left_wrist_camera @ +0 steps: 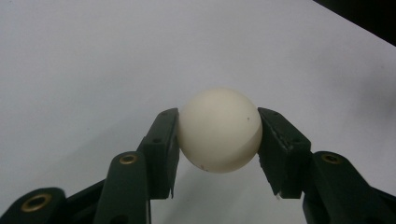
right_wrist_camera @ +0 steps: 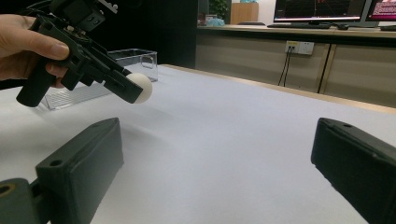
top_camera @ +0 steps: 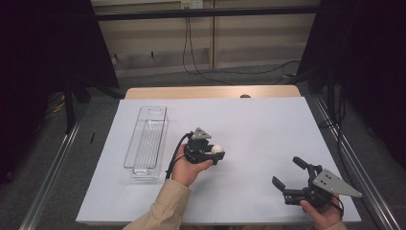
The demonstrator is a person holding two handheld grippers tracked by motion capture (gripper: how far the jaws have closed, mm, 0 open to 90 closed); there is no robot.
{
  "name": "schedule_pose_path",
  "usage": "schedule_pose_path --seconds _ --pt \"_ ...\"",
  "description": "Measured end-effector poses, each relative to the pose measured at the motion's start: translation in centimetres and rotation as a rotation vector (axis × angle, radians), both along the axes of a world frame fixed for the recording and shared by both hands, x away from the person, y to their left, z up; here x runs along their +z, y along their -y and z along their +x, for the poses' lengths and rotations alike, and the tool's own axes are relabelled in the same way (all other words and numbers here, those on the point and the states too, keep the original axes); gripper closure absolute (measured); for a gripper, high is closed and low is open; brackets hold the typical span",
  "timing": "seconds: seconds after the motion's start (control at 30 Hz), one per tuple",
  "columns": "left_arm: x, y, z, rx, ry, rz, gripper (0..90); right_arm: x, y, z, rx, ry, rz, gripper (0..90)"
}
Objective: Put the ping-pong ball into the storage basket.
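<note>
White ball (left_wrist_camera: pixel 218 130) is pinched between the jaws of the left gripper (top_camera: pixel 216 152), held at centre frame of the high view. Right gripper (top_camera: pixel 290 173), lower right, is spread with nothing gripped.

A lab: black curtains (top_camera: pixel 43 43), monitors (right_wrist_camera: pixel 322 9), trailing wall cables (top_camera: pixel 191 52).

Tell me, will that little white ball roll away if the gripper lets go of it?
Probably: the ball is smooth and round, held above the flat white table. The left gripper pinches only its sides, so it might slip. It looks light.
</note>
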State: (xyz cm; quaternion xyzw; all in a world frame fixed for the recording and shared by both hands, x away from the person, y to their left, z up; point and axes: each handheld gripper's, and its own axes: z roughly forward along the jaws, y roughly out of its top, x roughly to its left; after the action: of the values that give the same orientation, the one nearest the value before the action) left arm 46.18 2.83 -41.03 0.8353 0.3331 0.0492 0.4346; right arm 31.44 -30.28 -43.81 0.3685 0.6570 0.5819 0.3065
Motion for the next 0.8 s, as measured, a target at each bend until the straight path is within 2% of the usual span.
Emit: schedule_pose_path --seconds 0.73,0.8 --pt "0.5 -0.9 0.1 0.016 -0.006 0.0 51.3 0.0 -0.1 0.0 -0.005 -0.003 0.005 1.9" --pt "0.5 -1.0 0.1 0.021 -0.002 0.013 51.3 0.0 -0.1 0.0 -0.005 -0.002 0.005 1.9"
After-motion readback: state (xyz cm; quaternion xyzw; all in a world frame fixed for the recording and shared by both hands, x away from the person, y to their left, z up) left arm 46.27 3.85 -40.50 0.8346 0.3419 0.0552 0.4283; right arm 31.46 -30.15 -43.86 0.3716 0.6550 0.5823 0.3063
